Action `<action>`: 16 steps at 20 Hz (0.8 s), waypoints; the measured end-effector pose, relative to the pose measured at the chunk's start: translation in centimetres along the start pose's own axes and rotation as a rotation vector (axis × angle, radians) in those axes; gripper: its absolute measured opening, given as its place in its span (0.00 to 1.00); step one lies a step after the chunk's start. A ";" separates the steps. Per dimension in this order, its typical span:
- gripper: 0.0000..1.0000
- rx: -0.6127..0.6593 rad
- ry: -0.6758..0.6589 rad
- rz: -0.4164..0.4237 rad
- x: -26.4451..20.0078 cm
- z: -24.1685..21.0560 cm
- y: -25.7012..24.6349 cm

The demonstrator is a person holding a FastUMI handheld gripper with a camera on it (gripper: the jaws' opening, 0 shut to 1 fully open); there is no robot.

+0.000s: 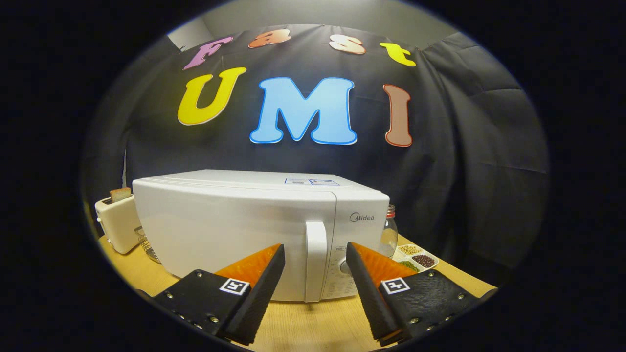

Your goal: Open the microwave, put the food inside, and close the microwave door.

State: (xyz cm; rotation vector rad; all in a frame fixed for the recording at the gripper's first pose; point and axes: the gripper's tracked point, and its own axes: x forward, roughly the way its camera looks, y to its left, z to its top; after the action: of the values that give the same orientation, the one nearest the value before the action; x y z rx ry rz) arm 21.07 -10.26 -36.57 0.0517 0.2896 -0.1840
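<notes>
A white microwave (234, 230) stands on the wooden table with its door closed. Its vertical white door handle (316, 259) sits just left of the control panel (345, 274). My gripper (315, 252) is open, and the handle shows in the gap between the two fingertips, a little beyond them. Neither finger touches the handle. Nothing is held between the fingers.
A white toaster (117, 222) with a bread slice (120, 194) stands left of the microwave, with a wire basket (145, 243) beside it. Right of the microwave are a glass jar (389, 232) and a divided dish of grains (415, 257). Bare wooden table (313, 322) lies below the fingers.
</notes>
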 end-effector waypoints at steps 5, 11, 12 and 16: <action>0.59 -0.016 0.016 -0.009 2.0 -1.6 -0.1; 0.21 0.076 0.019 0.045 2.0 -1.7 0.1; 0.21 0.074 0.028 0.044 2.0 -1.7 0.1; 0.12 0.136 0.050 0.092 1.8 -1.8 0.2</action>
State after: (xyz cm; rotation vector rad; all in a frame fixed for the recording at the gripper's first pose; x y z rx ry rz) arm 22.34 -10.23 -38.86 0.2037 0.3232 -0.1106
